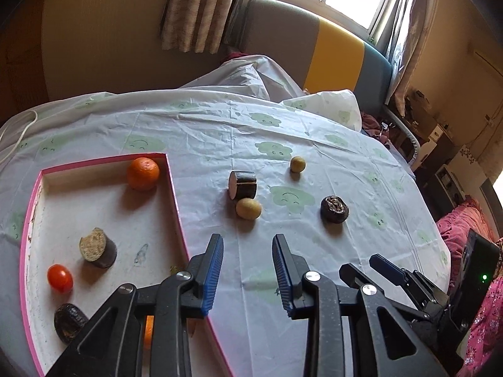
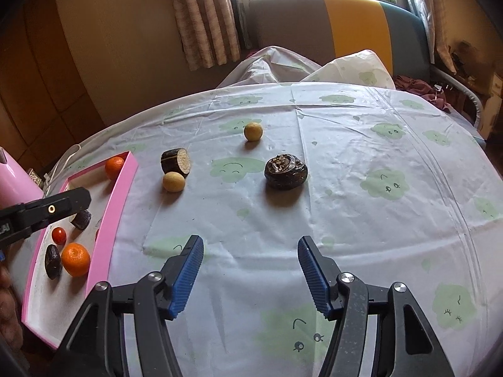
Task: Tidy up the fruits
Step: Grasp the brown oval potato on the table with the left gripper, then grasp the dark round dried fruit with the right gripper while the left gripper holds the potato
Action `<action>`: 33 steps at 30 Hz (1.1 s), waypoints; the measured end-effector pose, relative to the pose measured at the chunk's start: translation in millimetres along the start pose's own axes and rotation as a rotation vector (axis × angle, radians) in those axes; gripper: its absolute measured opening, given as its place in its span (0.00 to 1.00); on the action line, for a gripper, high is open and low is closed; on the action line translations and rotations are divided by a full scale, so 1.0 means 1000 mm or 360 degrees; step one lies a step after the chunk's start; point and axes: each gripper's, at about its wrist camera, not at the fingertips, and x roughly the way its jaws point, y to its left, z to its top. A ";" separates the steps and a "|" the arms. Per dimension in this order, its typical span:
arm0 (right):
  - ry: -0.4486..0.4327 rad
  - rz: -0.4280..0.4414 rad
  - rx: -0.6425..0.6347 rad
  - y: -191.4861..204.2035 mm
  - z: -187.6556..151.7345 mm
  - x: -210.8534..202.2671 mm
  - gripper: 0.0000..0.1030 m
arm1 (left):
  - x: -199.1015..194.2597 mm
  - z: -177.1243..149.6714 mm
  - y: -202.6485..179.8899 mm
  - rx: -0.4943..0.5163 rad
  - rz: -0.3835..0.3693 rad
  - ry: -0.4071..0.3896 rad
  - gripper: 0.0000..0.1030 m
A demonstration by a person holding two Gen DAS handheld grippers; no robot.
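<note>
Cloud-print cloth [image 1: 195, 132] covers the table, with a window and striped headboard behind.

From the left wrist, I see my left tongs [image 1: 248, 270] hanging over the cloth just past the tray's right wall, jaws narrow with nothing between them. The pink tray [image 1: 172, 188] sits at the table's left edge and already holds an orange [image 1: 143, 173] in its far right corner, a cut dark stub [image 1: 98, 247] standing on end mid-tray, a tomato [image 1: 59, 278] and a dark fruit [image 1: 69, 323] toward the near left corner. I'd call the job about half done.

From the right wrist, my right tongs [image 2: 250, 278] stand wide and empty above the cloth's near middle. Four pieces are still out mid-table: a dark stub [image 2: 176, 162] lying on its side, long axis level, cut face turned right; a yellow fruit [image 2: 173, 182] touching it; another yellow one [image 2: 253, 131] farther back; a wrinkled dark fruit [image 2: 285, 172] squat, crown up. A second orange [image 2: 75, 259] shows in the tray.
</note>
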 end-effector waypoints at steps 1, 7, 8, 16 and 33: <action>-0.0004 -0.0002 0.0002 -0.002 0.001 0.000 0.61 | 0.006 0.003 -0.003 0.0002 0.0003 0.0008 0.32; -0.0005 0.0005 0.0052 -0.017 0.005 0.002 0.62 | 0.046 0.018 -0.012 -0.0021 0.0023 0.0103 0.32; -0.0005 0.0007 0.0059 -0.019 0.005 0.002 0.62 | 0.052 0.020 -0.012 -0.0039 0.0038 0.0118 0.32; 0.0008 0.0036 0.0114 -0.035 0.006 0.007 0.63 | 0.093 0.028 -0.009 -0.0111 0.0176 0.0203 0.33; 0.0030 0.0048 0.0117 -0.045 0.008 0.012 0.63 | 0.080 0.004 -0.025 -0.0005 0.0126 0.0138 0.28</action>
